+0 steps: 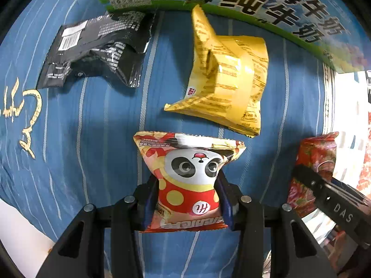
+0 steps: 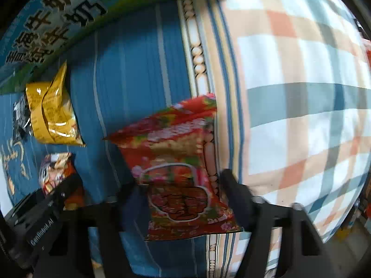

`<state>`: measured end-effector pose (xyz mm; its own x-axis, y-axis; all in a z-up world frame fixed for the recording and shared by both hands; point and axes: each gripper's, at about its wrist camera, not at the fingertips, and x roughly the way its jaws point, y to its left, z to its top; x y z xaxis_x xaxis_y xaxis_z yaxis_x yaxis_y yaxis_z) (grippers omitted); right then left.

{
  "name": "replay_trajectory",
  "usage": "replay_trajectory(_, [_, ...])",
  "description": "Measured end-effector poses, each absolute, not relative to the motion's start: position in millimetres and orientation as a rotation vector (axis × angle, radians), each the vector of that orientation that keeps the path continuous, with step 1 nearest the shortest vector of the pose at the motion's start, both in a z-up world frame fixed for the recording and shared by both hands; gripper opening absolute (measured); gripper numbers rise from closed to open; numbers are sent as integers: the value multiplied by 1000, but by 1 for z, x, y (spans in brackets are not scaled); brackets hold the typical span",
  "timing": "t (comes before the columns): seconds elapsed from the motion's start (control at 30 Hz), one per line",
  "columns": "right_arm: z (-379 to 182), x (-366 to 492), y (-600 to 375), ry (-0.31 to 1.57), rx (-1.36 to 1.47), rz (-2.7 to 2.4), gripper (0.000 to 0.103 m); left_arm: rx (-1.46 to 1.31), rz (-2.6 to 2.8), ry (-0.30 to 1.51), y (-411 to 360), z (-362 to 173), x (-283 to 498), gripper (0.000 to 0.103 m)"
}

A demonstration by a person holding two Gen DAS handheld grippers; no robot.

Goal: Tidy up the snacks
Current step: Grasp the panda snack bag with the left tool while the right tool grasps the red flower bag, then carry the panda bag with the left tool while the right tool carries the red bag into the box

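My left gripper [image 1: 187, 183] is shut on a panda snack packet [image 1: 189, 178], held just above the blue striped cloth [image 1: 97, 139]. A yellow packet [image 1: 228, 81] lies beyond it, and a black packet [image 1: 97, 51] rests farther left. My right gripper [image 2: 179, 185] is shut on a red flowery snack packet [image 2: 178, 164]; that red packet [image 1: 313, 169] and the right gripper's black body show at the right of the left wrist view. In the right wrist view the yellow packet [image 2: 52, 115] and the panda packet [image 2: 56, 169] sit at the left.
A green and blue milk carton box [image 1: 266, 2] stands along the far edge of the blue cloth; the same box [image 2: 58, 20] fills the upper left of the right wrist view. A plaid cloth [image 2: 301, 92] covers the surface to the right.
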<state>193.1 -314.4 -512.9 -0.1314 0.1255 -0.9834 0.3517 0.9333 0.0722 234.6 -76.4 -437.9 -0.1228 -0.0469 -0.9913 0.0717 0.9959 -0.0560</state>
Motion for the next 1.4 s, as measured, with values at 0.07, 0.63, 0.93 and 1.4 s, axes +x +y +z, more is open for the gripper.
replay_trajectory(0.07, [-504,192,-316,1685,362,-229,53,30,-99,1665,-80,-436,233,43])
replay_trajectory(0.63, [-394,159,-272,1507,219,-130,49,108,-142,1364,-111,-302,193,42])
replay_trajectory(0.93, [-335,136,-258,1408,216,-82,49,90,-139,1277,-90,-239,186,42])
replay_trajectory(1.4, [-294,155,-246,1330,272,3,48,10,-166,1189,-80,-180,224,42])
